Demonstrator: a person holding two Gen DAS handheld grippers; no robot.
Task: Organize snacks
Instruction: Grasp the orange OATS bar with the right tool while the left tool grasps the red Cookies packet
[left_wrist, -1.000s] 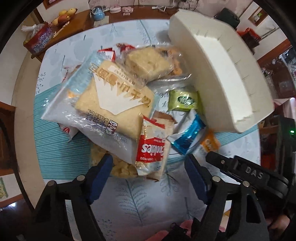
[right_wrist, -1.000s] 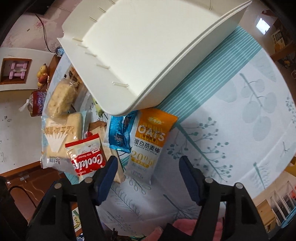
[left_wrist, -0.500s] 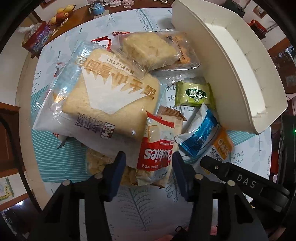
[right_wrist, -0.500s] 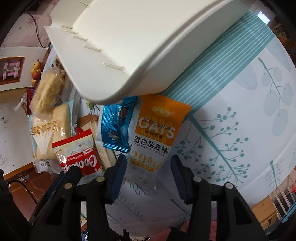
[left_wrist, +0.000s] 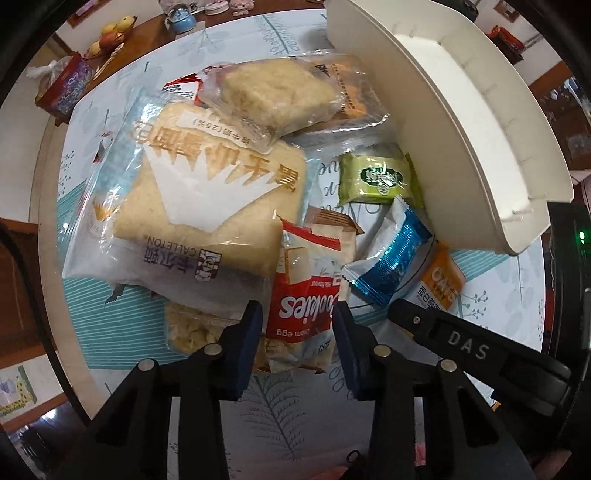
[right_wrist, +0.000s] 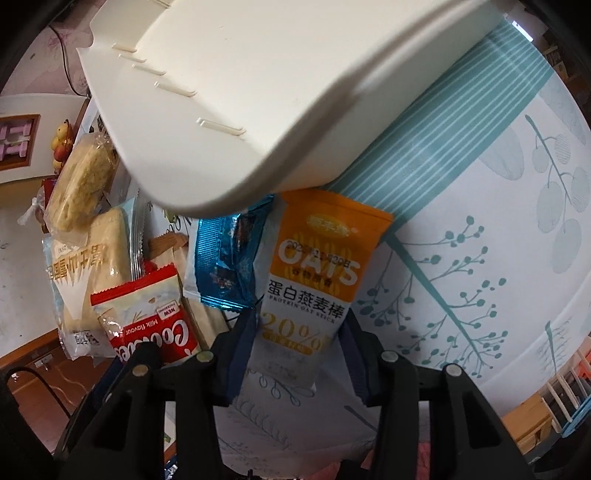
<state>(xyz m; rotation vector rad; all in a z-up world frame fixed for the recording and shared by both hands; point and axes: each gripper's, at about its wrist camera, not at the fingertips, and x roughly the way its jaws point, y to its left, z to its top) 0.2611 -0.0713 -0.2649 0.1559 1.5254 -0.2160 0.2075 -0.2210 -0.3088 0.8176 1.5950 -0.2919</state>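
A pile of snacks lies on the round table beside a cream plastic bin. My left gripper has its jaws narrowed around the near end of a red-and-white Cookies packet, pads at both edges. My right gripper has its jaws narrowed around the near end of an orange-and-white oats bar, which also shows in the left wrist view. The bin overhangs the bar's far end. The Cookies packet shows at the lower left of the right wrist view.
A large bread bag, a rice-cracker bag, a green packet and a blue packet crowd the pile. The table carries a leaf-print cloth with teal stripes. A sideboard with fruit stands behind.
Both grippers have moved forward and down onto the pile and narrowed from wide open: the left around the Cookies packet, the right around the oats bar.
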